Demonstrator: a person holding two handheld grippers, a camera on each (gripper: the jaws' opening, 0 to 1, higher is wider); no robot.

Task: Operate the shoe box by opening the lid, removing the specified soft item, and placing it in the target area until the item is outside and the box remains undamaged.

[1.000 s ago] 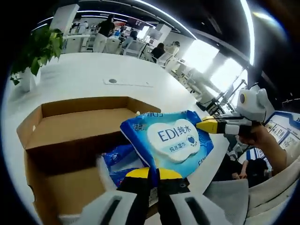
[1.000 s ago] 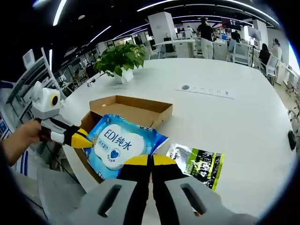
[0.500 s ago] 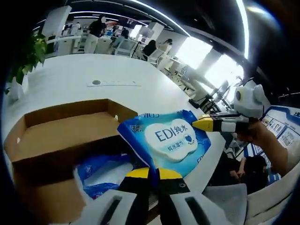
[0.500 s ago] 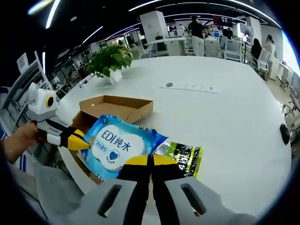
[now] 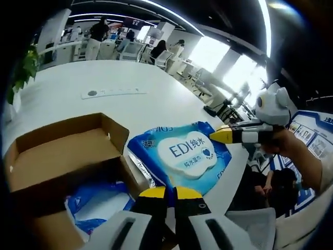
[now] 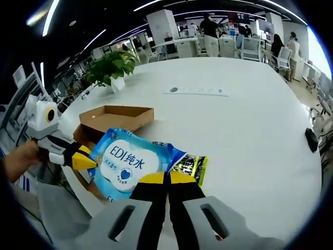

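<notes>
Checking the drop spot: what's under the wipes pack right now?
In the right gripper view the blue wipes pack, held at opposite edges by both grippers, overlaps a black-and-green packet lying on the white table. The open cardboard box sits behind. The rest underneath is covered.

Blue wipes pack (image 5: 183,154) pinched between two hand-held grippers.
Left hand-held gripper (image 5: 170,192) clamps near edge; right hand-held gripper (image 5: 225,135) grips far corner; open cardboard box (image 5: 62,156) alongside on white desk (image 5: 151,99).

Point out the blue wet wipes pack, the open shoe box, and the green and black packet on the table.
Wet wipes pack (image 6: 127,164), right gripper view, white label.
Shoe box (image 6: 117,112), right gripper view, inner floor.
Green and black packet (image 6: 191,165), right gripper view, exposed end.
</notes>
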